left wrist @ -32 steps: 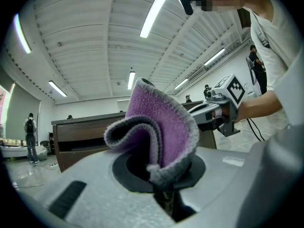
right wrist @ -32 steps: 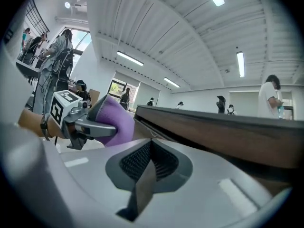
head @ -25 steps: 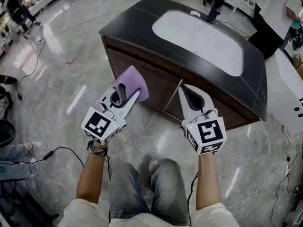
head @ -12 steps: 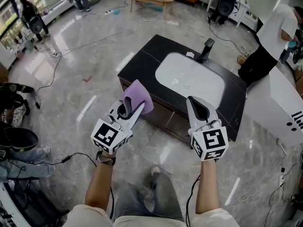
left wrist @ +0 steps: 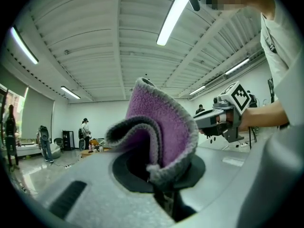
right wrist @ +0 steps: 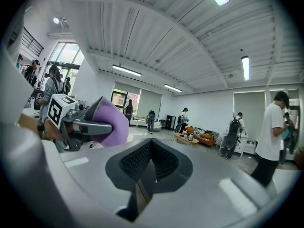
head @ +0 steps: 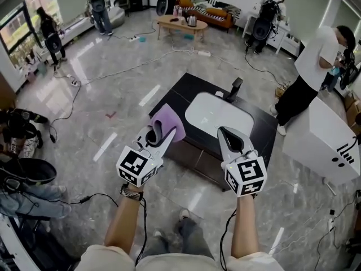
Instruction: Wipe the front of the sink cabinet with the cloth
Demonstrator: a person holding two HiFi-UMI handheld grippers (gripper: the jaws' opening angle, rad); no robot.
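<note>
The dark sink cabinet (head: 194,153) with its white basin (head: 217,116) and black tap (head: 233,88) stands on the floor, well beyond and below both grippers. My left gripper (head: 161,130) is shut on a folded purple cloth (head: 168,122), held up in the air off the cabinet's left corner. In the left gripper view the cloth (left wrist: 164,127) bulges out from between the jaws and hides most of what lies ahead. My right gripper (head: 222,130) is shut on nothing, level with the left one; in its own view the cloth (right wrist: 112,121) shows at the left.
A person in a white top (head: 316,66) stands right of the cabinet beside a white unit (head: 328,143). Cables (head: 141,66) run across the grey floor. Bags (head: 22,171) lie at the left. A coffee table (head: 179,21) and other people are at the far end.
The view has pulled up and back: the cabinet now looks smaller and farther off. Both grippers have come away from its front, with the cloth still in the left one.
</note>
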